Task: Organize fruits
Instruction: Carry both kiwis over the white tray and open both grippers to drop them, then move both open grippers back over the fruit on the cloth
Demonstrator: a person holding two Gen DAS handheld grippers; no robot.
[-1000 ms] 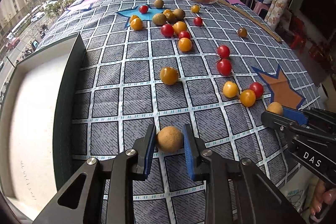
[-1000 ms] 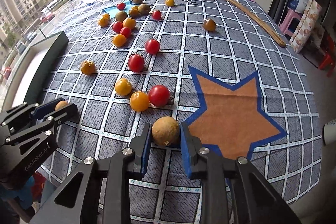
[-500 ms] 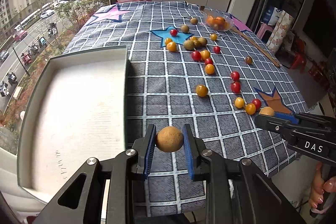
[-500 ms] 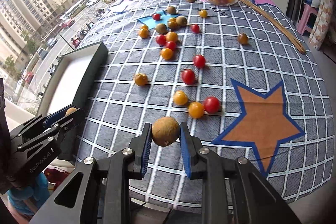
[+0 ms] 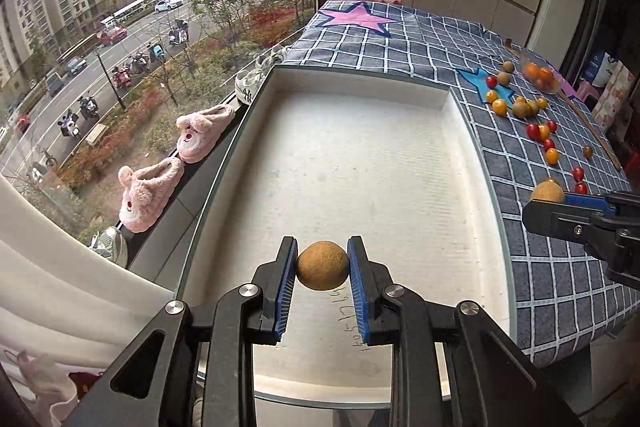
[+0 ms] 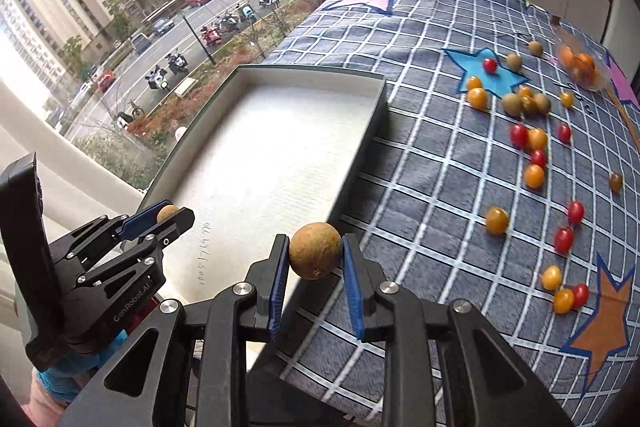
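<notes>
We hold one brown fruit in each gripper. The left gripper [image 5: 322,264] has its fingers closed narrow on a round brown fruit [image 5: 322,265], hanging over the near end of the white tray [image 5: 448,95]. The right gripper [image 6: 315,255] has its fingers clamped on a second brown fruit [image 6: 315,250], over the tray's near corner where it meets the checked cloth [image 6: 420,187] on the counter.

As we judge it, the sorting has barely begun. The tray floor shows no fruit anywhere we can see, and both fruits are in the air, not yet set down. Left on the cloth are many red tomatoes [image 6: 519,135], orange ones [image 6: 497,221] and a few greenish-brown fruits [image 6: 512,103], scattered well apart from the tray. A clear bowl [image 6: 582,67] at the far edge already holds some orange fruit.

The far fruit is blurred in the right view, so we cannot count it surely. The tray's nearest edge is hidden behind the grippers, and faint writing on its floor is unreadable.
</notes>
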